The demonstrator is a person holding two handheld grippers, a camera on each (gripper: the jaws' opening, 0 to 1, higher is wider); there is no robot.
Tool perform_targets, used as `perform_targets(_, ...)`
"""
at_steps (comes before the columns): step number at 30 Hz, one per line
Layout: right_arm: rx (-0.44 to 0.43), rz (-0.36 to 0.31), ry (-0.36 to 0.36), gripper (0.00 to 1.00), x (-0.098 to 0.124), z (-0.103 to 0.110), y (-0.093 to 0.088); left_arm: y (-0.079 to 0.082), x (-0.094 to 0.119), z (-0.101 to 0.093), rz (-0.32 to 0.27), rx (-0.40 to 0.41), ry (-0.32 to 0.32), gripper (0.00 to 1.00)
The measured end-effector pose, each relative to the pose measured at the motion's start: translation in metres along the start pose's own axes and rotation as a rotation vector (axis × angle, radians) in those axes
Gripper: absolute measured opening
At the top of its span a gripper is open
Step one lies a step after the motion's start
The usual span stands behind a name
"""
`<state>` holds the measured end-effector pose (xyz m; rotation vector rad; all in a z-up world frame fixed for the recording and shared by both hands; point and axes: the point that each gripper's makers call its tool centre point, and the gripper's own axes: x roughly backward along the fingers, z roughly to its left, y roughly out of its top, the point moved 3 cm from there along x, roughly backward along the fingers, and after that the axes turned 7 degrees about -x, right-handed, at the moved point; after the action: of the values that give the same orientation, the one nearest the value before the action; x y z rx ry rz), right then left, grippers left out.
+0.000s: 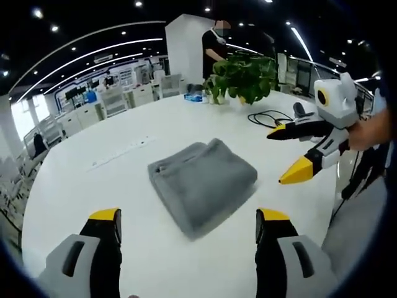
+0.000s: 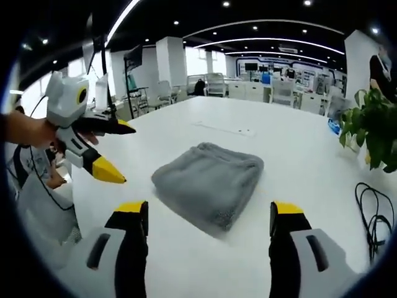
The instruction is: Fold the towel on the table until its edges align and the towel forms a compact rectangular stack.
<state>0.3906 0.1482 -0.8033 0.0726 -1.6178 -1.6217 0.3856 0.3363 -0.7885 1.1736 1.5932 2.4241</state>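
Lying folded on the white table (image 1: 74,186), a grey towel (image 1: 203,183) is seen as a compact, thick rectangle, its long axis running diagonally away from both cameras. How many layers are stacked is hard to make out. In the left gripper view, the left gripper (image 1: 188,226) is held with jaws wide apart, empty, near the towel; the right gripper (image 1: 290,155) is seen at the right, also spread, clear of the cloth. A potted plant (image 1: 243,76) and a black cable (image 1: 268,117) are set beyond, the cable partly cut off.
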Motion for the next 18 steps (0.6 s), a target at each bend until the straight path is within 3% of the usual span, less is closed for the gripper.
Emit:
perform_targets(11, 0.031, -0.024, -0.003, 0.84, 0.022, 0.008, -0.011, -0.017, 0.026, -0.003, -0.019, 0.055, 0.037, 0.94)
perform_targets(18, 0.001, -0.035, -0.019, 0.83, 0.035, 0.01, -0.026, -0.03, 0.034, -0.012, -0.033, 0.087, 0.047, 0.96)
